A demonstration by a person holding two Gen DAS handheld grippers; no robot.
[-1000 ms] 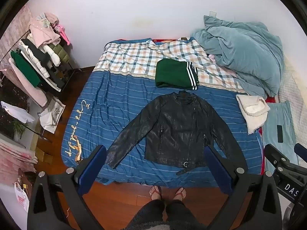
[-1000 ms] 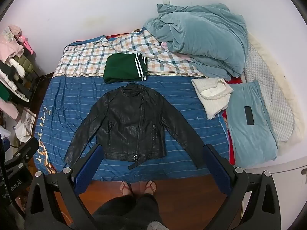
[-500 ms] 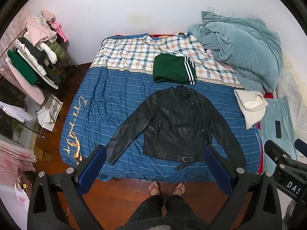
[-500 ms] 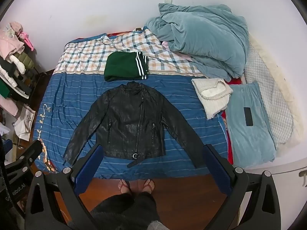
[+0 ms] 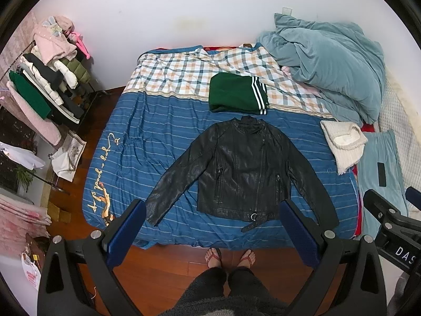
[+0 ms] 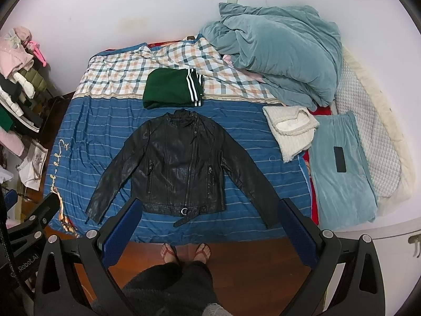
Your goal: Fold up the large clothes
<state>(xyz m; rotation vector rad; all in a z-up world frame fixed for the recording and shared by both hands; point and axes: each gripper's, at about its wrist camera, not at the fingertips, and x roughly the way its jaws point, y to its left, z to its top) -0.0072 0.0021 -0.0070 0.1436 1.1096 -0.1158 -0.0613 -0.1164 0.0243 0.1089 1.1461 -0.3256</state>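
Two grippers hang high above the near edge of the bed [image 5: 158, 137], both with their blue fingers spread wide and holding nothing: the left gripper [image 5: 211, 233] and the right gripper [image 6: 210, 230]. A black leather jacket [image 5: 242, 173] lies flat, front up and zipped, on the blue striped sheet [image 6: 100, 137], collar toward the far wall, sleeves angled out to left and right. Its hem with the belt buckle [image 6: 185, 211] sits close to the near edge of the mattress, and the right cuff ends just short of that edge. Bare sheet surrounds the jacket, widest on the left. Just beyond the collar rests a folded green garment with white stripes [image 5: 238, 96], almost touching it, on the plaid cover [image 5: 179, 76]. Right of the jacket, apart from its sleeve, lies a cream knit item [image 6: 289, 129]; a heaped teal duvet [image 6: 279, 52] fills the far right corner. A person's sandalled feet [image 5: 229, 256] stand on the wooden floor [image 6: 250, 260] against the bed's near edge. A loaded clothes rack [image 5: 44, 89] stands far left.
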